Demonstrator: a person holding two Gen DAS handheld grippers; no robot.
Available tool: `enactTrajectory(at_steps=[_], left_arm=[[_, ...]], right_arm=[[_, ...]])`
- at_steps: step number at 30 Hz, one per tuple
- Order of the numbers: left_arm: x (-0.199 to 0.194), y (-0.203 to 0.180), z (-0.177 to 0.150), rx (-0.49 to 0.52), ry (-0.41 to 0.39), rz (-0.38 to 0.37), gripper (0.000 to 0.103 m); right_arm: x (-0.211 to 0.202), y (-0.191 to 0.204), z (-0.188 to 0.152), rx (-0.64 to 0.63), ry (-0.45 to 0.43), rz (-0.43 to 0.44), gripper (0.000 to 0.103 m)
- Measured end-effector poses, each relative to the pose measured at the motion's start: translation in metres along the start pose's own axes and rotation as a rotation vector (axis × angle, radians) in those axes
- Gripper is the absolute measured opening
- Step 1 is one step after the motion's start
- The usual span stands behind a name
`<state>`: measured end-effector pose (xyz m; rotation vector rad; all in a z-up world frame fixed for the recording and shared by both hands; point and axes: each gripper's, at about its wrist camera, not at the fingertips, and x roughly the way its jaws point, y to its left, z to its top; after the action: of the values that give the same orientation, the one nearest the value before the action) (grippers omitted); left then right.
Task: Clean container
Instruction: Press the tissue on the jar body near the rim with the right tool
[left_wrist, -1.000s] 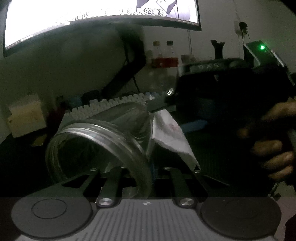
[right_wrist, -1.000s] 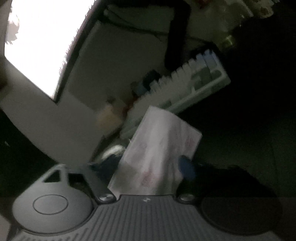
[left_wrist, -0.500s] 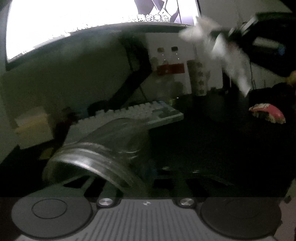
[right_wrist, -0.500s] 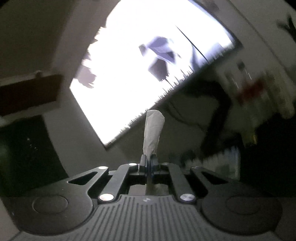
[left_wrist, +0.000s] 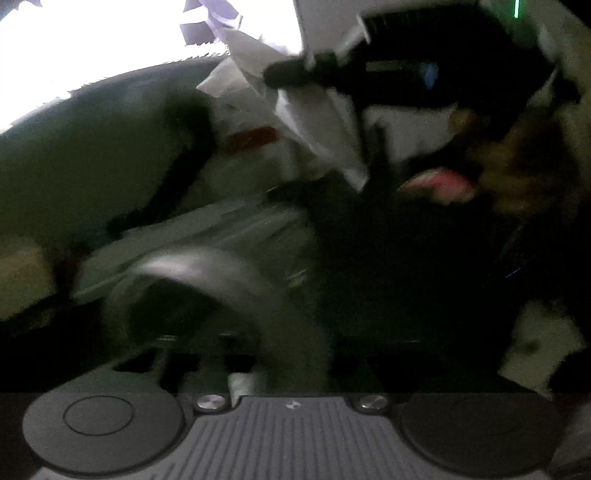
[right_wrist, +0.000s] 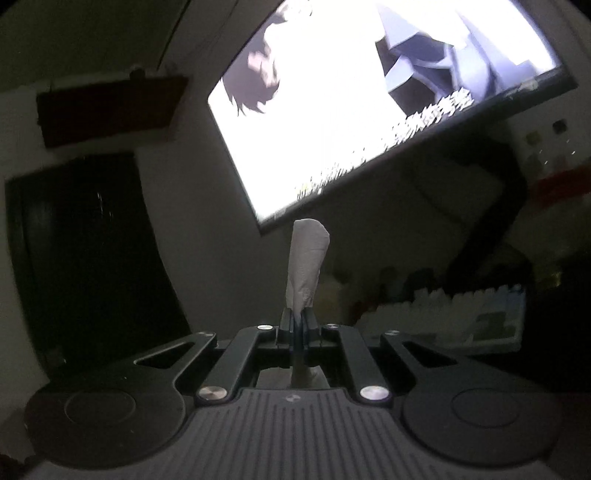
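Left claw (left_wrist: 291, 354): jaws just been opening, glass jar (left_wrist: 229, 295) between them, rim nearest, tilted; grip hidden by blur, state cannot tell. Right claw (right_wrist: 295, 321): clenched on tissue (right_wrist: 306, 262), twisted upright from tips. Beyond: keyboard (right_wrist: 461, 314) on surface, lit monitor (right_wrist: 351, 110) tilted above.

Tissue (right_wrist: 306, 258): white, plain, pinched between black fingers (right_wrist: 286, 325). Jar (left_wrist: 221, 295): clear glass, grey-rimmed, blurred, just ahead of the left fingers. Monitor (right_wrist: 351, 110): bright white with grey-purple shapes. Keyboard (right_wrist: 461, 314): white keys.
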<state>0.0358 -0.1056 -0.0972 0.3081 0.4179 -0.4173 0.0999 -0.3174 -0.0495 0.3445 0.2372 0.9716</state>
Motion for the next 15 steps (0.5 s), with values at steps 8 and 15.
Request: enactTrajectory(at_steps=[8, 15], left_arm=[[0.003, 0.012, -0.007, -0.198, 0.021, 0.052, 0.072], [0.001, 0.013, -0.010, -0.208, 0.020, 0.083, 0.085]], right_arm=[[0.053, 0.025, -0.044, -0.093, 0.132, 0.020, 0.009], [0.071, 0.018, -0.047, -0.090, 0.105, -0.057, 0.012]])
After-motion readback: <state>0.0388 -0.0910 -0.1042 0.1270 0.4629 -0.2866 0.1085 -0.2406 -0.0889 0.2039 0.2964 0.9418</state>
